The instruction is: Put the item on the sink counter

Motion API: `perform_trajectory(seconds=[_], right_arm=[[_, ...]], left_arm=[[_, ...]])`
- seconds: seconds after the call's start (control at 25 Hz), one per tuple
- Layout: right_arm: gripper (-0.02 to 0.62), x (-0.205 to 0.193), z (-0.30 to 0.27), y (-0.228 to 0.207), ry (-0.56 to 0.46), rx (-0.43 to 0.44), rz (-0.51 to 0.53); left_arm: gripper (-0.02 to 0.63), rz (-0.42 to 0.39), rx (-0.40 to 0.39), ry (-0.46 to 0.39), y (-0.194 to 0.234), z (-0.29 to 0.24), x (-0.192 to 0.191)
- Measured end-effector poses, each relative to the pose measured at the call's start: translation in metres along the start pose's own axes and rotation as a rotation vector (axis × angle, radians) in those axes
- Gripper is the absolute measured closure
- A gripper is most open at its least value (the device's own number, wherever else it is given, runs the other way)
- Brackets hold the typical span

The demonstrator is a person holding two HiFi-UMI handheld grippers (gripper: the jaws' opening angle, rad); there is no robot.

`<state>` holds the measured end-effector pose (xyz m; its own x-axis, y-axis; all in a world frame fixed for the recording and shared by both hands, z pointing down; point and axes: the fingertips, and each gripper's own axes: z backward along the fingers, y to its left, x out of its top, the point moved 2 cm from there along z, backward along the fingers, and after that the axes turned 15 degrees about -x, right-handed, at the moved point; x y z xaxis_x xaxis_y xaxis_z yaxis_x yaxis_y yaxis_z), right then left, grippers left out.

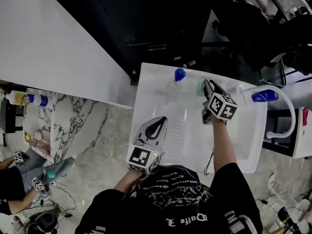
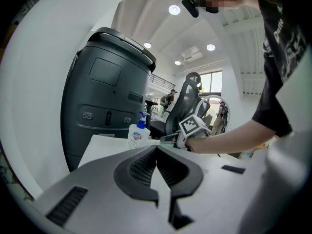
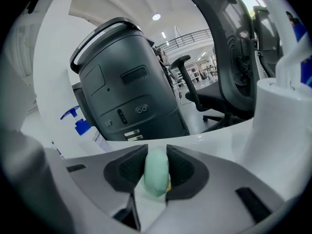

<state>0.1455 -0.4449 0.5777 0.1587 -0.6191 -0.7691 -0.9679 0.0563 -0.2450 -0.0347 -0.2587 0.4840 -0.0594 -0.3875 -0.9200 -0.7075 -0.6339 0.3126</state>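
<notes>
between the jaws of the right gripper [image 3: 156, 152], a pale green bar [image 3: 156, 174] is sitting edge-up, the pads pressing on both its sides, over the far part of the white counter [image 1: 146, 94]. a blue-capped pump bottle [image 1: 179, 75] is standing just to its left, a curved white faucet [image 1: 287, 106] to its right. the left gripper [image 2: 157, 147] is hovering at the counter's near edge, jaws clenched together on nothing.

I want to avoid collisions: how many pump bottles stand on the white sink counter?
1: the pump bottle at the counter's far edge, left of the right gripper. A blue thing by the faucet may be another; unclear.
</notes>
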Motion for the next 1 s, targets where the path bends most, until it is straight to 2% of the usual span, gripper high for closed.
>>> perform_trajectory(seconds=[0.44,0.8,1.0], right_arm=[[0.476,-0.001,-0.013,-0.011,0.007,0.034,-0.046],[0.445,-0.004,-0.015,-0.021,-0.016,-0.033,0.022],[0.434,-0.006,-0.017,-0.022,-0.021,-0.058,0.031]], left_arm=[[0.598,0.023,0.02,-0.009,-0.001,0.003,0.0],[0.599,0.021,-0.005,0.0,-0.01,-0.002,-0.004],[0.6,0.013,0.019,0.021,-0.008,-0.003,-0.007]])
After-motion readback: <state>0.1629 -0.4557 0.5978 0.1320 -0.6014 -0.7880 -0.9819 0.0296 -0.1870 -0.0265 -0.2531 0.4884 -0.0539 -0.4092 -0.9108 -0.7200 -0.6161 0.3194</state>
